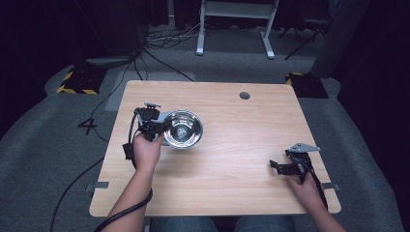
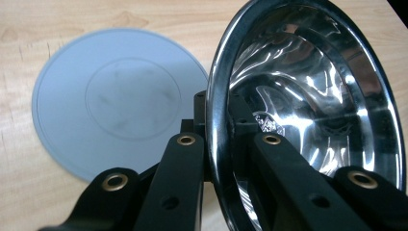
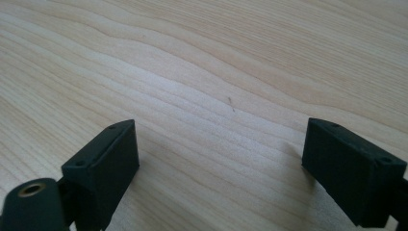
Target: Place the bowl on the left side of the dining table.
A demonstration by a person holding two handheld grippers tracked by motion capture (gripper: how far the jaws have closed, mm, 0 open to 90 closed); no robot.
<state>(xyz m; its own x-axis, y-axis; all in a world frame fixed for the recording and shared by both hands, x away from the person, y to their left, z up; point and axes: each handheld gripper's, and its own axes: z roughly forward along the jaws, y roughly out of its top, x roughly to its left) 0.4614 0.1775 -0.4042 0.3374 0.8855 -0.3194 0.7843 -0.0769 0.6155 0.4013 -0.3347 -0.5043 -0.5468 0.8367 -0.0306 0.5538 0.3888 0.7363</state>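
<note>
The left gripper [image 2: 219,144] has its jaws clamped on the rim of a shiny steel bowl [image 2: 317,96] — one jaw sits against the outside of the wall, the other reaches inside, and the rim runs up between them. In the left gripper view the bowl is tipped, its open side turned to the right of the frame, with bright reflections across its inner wall. Beyond it a round grey mat [image 2: 115,101] lies flat on the desk [image 2: 29,192], and the bowl's rim covers the mat's nearer right edge. From the high view the bowl [image 1: 183,128] is in the left half of the desk [image 1: 241,159], nearer the far edge than the near one, with the left gripper [image 1: 155,126] just beside it on its left and the hand below it. The right gripper [image 3: 221,159] has its jaws wide apart with nothing between them — bare wood grain lies under them. In the high view this gripper [image 1: 283,166] rests low near the desk's near right corner, well apart from the bowl.
</note>
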